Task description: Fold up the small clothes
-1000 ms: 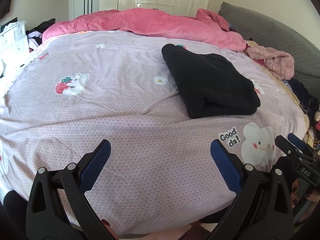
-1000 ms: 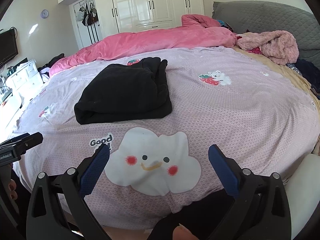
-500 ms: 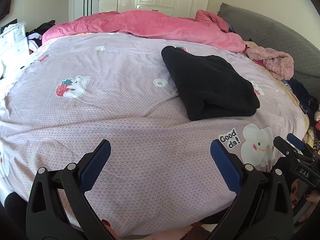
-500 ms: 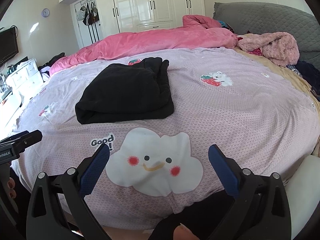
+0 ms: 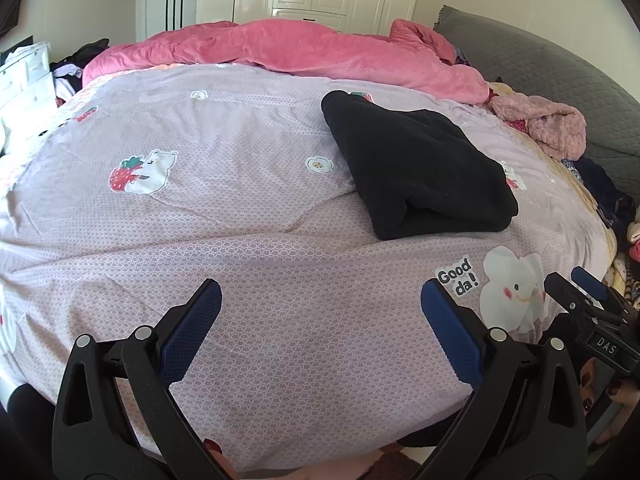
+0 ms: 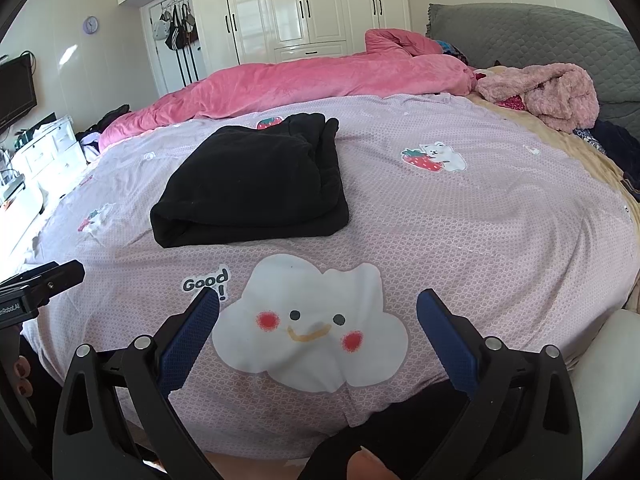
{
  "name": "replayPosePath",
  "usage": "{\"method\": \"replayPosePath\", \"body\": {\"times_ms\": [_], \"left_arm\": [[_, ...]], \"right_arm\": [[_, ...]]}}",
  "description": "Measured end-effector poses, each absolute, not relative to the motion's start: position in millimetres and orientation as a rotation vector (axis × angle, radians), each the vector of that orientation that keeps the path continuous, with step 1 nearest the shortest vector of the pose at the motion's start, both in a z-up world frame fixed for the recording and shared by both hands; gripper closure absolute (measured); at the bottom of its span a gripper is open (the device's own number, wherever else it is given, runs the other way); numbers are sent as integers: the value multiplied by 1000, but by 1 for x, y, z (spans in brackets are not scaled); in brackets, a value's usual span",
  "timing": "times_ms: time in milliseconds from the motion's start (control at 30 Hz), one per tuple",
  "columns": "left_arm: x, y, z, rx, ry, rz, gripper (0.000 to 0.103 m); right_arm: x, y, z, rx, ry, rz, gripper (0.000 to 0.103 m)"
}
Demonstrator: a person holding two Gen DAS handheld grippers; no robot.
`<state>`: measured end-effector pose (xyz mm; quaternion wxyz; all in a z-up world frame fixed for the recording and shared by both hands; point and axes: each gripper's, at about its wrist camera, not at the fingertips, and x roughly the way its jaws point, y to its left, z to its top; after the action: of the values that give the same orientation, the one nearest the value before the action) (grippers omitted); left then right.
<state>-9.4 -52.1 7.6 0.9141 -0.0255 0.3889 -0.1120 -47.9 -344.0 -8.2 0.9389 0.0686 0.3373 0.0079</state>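
Bedsheet point(image 5: 240, 240) bare beside folded garment point(image 5: 416, 168)

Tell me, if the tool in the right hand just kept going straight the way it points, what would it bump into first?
Most likely the lilac bedsheet, around its white cloud print, which lies between the open right tool's fingers. The folded black garment sits farther on, left of that line. Depth is hard to judge.

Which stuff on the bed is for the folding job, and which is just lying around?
For the job:
black folded garment
left tongs, open
right tongs, open

Just lying about:
pink duvet
fuzzy pink garment
dark clothes at the bed's edge
cloud print on the bedsheet
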Motion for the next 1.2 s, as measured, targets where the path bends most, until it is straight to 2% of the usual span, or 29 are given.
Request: {"method": "replayPosePath", "body": {"times_ms": [1200], "left_arm": [[-11, -51, 8, -57, 804, -249, 9]], "right_arm": [[-49, -347, -8, 134, 693, 6, 5]]}}
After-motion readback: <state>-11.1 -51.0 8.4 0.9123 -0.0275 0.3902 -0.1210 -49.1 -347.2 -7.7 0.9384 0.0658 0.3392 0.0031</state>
